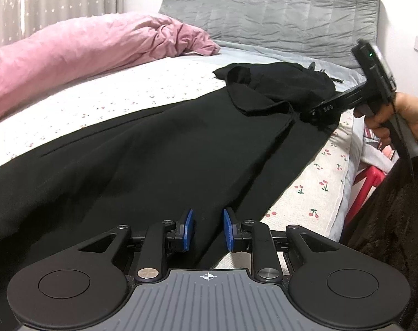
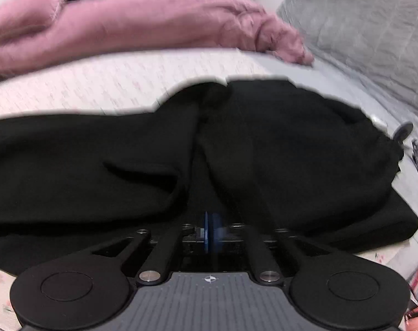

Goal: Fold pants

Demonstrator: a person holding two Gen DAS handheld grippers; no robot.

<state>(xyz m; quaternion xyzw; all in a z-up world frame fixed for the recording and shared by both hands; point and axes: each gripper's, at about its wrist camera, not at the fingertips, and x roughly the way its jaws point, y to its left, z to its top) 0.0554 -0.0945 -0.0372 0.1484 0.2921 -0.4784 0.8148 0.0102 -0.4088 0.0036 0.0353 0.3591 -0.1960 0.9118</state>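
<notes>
Black pants (image 1: 142, 149) lie stretched along the bed, with the waist end bunched and folded over at the far right (image 1: 278, 82). My left gripper (image 1: 208, 230) hovers low over the near part of the pants, its blue pads apart, holding nothing. My right gripper (image 1: 316, 111) reaches in from the right at the bunched end. In the right wrist view its blue pads (image 2: 212, 230) are pressed together against the black pants (image 2: 291, 151), which rise in folds in front of it. That view is blurred.
The bed has a white sheet with cherry print (image 1: 313, 193). A pink duvet (image 1: 85, 55) lies along the far side and a grey padded headboard (image 1: 278, 13) stands behind. The bed edge and a red item (image 1: 366, 182) are at the right.
</notes>
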